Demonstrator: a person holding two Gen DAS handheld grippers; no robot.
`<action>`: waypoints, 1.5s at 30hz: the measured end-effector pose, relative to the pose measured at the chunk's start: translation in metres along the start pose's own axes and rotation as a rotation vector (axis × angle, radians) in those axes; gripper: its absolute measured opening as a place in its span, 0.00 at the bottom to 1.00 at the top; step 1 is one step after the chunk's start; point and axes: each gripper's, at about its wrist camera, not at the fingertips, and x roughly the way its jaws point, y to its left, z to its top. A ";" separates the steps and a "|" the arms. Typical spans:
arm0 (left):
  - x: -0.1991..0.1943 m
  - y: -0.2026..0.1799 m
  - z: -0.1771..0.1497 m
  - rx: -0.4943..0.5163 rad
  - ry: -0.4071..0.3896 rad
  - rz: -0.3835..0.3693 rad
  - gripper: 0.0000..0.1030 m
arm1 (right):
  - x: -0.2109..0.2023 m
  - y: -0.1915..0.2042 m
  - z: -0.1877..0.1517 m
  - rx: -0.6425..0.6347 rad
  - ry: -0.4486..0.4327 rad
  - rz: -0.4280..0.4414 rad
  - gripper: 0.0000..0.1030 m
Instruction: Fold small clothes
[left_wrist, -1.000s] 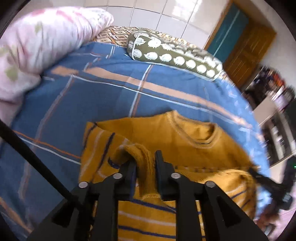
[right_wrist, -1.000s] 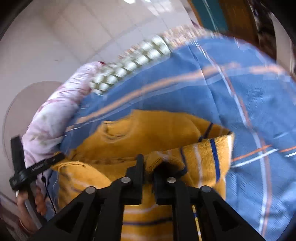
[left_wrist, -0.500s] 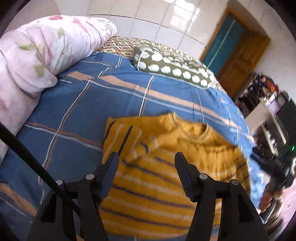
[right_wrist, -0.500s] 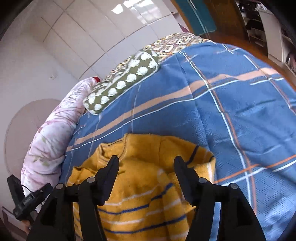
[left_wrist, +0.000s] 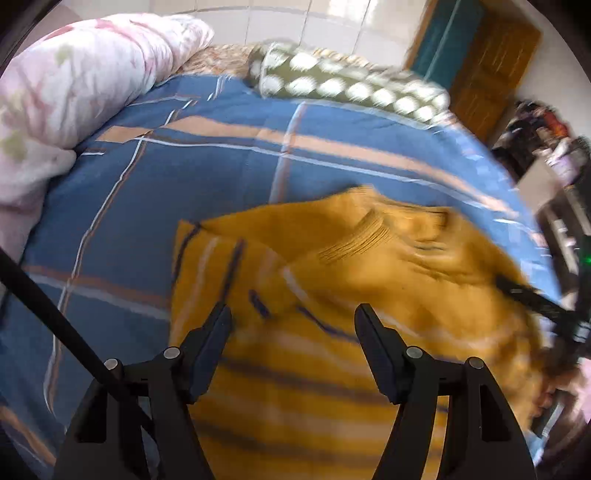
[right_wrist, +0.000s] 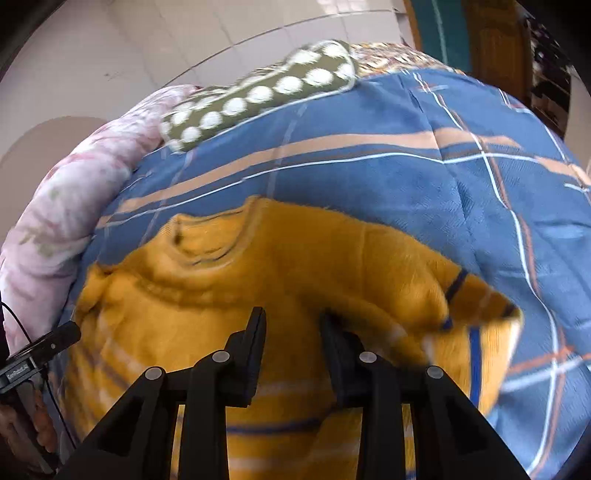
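A small mustard-yellow striped sweater (left_wrist: 332, 295) lies on the blue plaid bedspread (left_wrist: 184, 177), collar toward the pillows, both sleeves folded in over its body. It also shows in the right wrist view (right_wrist: 295, 280). My left gripper (left_wrist: 293, 317) is open and empty just above the sweater's left part. My right gripper (right_wrist: 293, 321) is partly open with nothing between its jaws, low over the sweater's middle, next to the folded right sleeve (right_wrist: 461, 325). The other hand's gripper shows at the right edge of the left wrist view (left_wrist: 546, 310).
A pink floral duvet (left_wrist: 74, 81) is bunched at the bed's left side. A green pillow with white spots (left_wrist: 351, 85) lies at the head of the bed. A wooden door (left_wrist: 487, 66) and cluttered shelves (left_wrist: 554, 147) stand to the right.
Both grippers let go of the sleeves, which now lie folded over the sweater's body. Both opened wide and pulled back; the right has since narrowed and moved down toward the sweater.
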 end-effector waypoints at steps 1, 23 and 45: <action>0.009 0.006 0.006 -0.025 0.009 0.021 0.66 | 0.005 -0.008 0.005 0.031 -0.006 0.009 0.32; -0.124 0.040 -0.102 -0.126 -0.099 -0.058 0.75 | -0.132 -0.029 -0.079 0.044 -0.086 0.201 0.41; -0.069 0.009 -0.207 0.029 -0.130 0.053 0.95 | -0.122 -0.074 -0.166 0.278 -0.091 0.201 0.53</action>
